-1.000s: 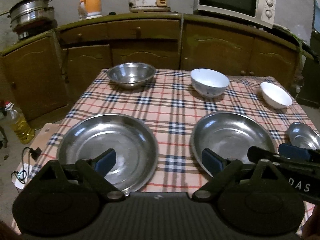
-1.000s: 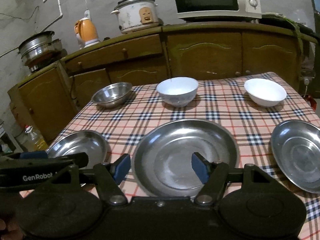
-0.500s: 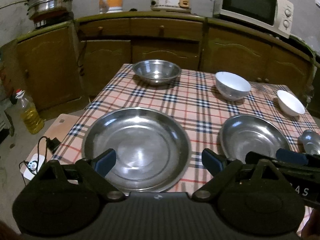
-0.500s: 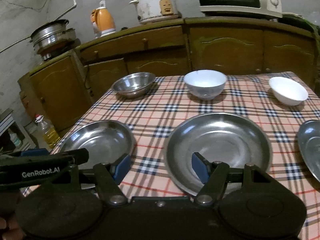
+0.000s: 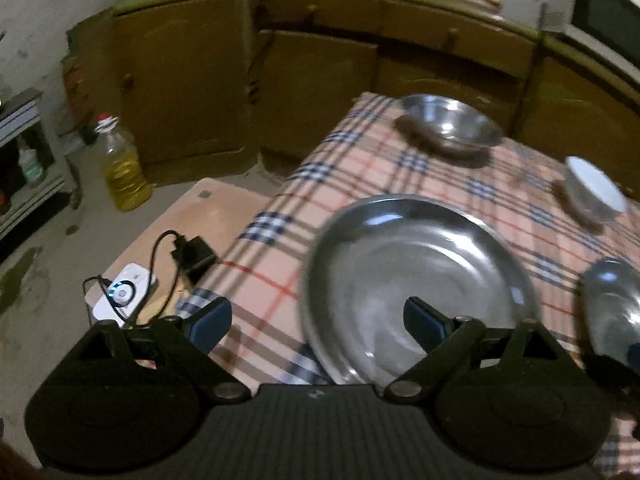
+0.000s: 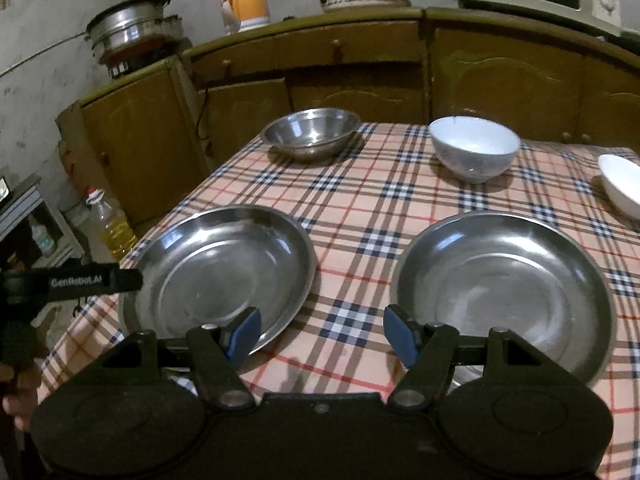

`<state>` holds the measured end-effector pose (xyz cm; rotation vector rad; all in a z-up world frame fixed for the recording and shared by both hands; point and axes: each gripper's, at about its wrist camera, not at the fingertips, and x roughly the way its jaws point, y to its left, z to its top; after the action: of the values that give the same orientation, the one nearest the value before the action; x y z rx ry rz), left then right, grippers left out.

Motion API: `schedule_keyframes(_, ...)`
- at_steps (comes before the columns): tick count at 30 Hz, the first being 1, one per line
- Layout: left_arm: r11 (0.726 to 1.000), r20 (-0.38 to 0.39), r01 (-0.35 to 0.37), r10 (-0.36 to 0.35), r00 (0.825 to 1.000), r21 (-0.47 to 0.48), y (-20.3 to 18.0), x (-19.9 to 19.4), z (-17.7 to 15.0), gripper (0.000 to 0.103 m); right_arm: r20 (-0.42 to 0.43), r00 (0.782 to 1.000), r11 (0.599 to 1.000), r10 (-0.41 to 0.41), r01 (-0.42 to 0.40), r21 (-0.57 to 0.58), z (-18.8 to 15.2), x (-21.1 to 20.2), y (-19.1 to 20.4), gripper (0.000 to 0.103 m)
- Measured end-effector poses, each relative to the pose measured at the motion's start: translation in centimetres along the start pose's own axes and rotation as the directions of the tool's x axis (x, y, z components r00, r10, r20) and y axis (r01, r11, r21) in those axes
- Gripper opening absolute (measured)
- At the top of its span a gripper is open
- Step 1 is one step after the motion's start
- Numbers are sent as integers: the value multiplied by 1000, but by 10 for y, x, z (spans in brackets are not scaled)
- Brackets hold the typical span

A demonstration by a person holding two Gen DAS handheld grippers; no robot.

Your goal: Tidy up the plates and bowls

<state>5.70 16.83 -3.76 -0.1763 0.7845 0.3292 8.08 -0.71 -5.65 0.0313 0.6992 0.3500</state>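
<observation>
Two steel plates lie ahead: left plate under the left fingers, right plate beyond the right fingers. Both pairs are spread, empty. Best pinch one rim squarely, then stack.

Two steel plates, three bowls

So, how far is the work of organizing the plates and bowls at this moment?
Nothing looks done yet. The two steel plates lie apart on the tablecloth, and the steel bowl, the big white bowl and the small white bowl stand separately, unstacked. Both the left tool and the right tool are open and empty. All stacking is left.
</observation>
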Motion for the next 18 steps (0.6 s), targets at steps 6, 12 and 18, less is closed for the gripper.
schedule_keyframes(6, 1000, -39, -24, 25, 999, 20, 7, 25, 15, 95, -33, 999, 999, 14, -16, -40, 8, 29, 10, 81)
schedule_keyframes(12, 1000, -99, -15, 16, 995, 5, 13, 42, 19, 89, -74, 997, 997, 29, -34, -75, 15, 60, 18, 81)
schedule_keyframes(18, 1000, -116, -20, 22, 993, 22, 10, 51, 23, 63, -121, 992, 995, 40, -50, -83, 19, 88, 22, 81)
